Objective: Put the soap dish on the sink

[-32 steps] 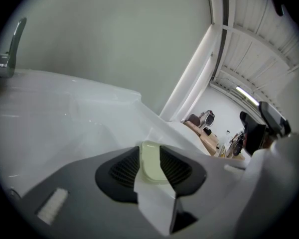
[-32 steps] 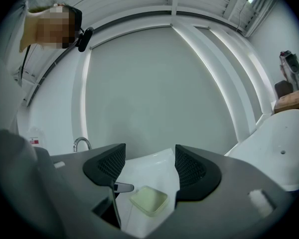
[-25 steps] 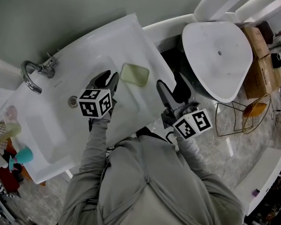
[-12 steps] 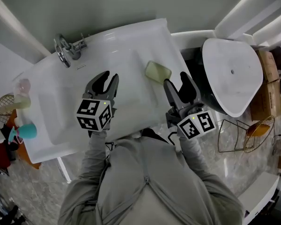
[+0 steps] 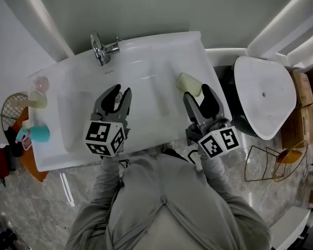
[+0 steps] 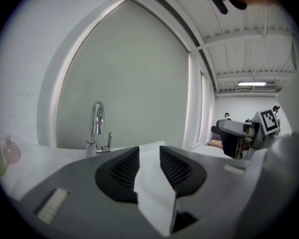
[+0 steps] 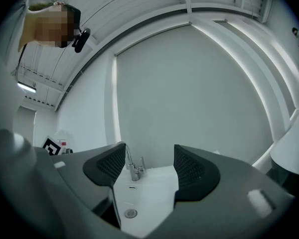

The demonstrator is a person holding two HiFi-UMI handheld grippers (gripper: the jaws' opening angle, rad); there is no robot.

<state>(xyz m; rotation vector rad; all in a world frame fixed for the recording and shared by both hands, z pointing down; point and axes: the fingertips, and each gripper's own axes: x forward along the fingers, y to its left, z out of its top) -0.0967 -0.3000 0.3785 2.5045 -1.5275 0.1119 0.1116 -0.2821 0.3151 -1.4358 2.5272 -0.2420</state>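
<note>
Setting: white bathroom sink point(image 5: 146, 46) set against a grey-green wall, seen from above by a person leaning over its front edge.
Left gripper point(image 5: 120, 94): held over the basin; its jaws are parted by a narrow gap, and only the white sink is seen between them.
Right gripper point(image 5: 198, 99): held over the sink's right front edge; its jaws are spread wide, with only the basin and its drain point(image 7: 131, 213) seen between them.
Soap dish point(image 5: 190, 84): pale green, laid flat on the sink's right ledge, just beyond the tips of the right jaws and gripped by neither tool.
Faucet point(image 5: 101, 47): mounted at the far rim, well apart from the dish.
Left ledge: a teal container point(image 5: 35, 134) and a pink bottle point(image 5: 40, 84) are stood there, away from the work.
Done: the dish is judged to be already placed on the sink, since it is carried by the ledge alone.
Left to do: nothing of the task itself is seen outstanding; at most, both grippers are to be drawn clear.
</note>
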